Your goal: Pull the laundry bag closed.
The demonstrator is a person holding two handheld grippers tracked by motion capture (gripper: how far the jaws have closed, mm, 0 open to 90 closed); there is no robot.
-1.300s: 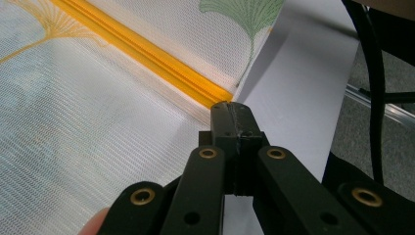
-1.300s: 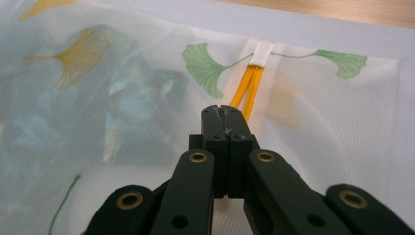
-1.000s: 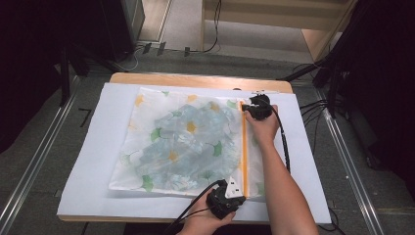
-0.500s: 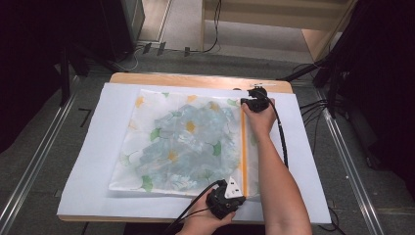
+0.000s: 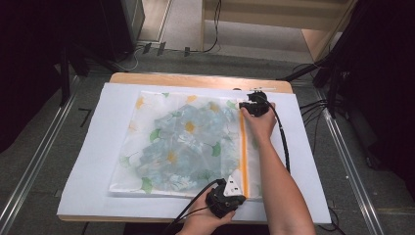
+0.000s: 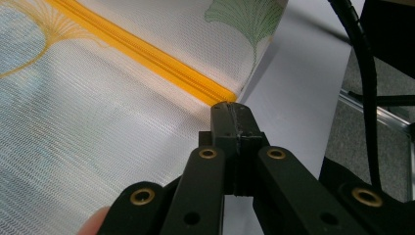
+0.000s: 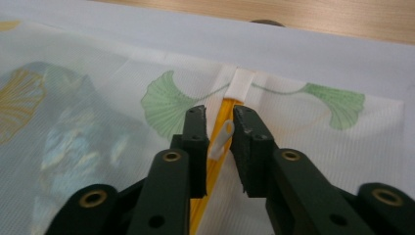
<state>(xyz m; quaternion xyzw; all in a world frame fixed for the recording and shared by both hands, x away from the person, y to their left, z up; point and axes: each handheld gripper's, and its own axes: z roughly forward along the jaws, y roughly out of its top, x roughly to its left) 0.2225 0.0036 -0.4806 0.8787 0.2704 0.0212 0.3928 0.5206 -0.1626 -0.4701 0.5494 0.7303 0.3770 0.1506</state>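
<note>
Mesh zipper bag (image 5: pixel 188 144) flat on white sheet (image 5: pixel 88 161), mid-table. Translucent white mesh, ginkgo-leaf print in green, yellow; bluish contents show through. Orange zipper (image 5: pixel 242 152) runs near-to-far along bag's right side.

Left gripper (image 5: pixel 230 188) at bag's near right corner, jaws fully closed, pinching mesh at zipper's near end.

Right gripper (image 5: pixel 248 106) at far end of zipper; jaws just been opening, now narrow gap, white zipper pull (image 7: pixel 221 141) between them, pads apart from it.
</note>
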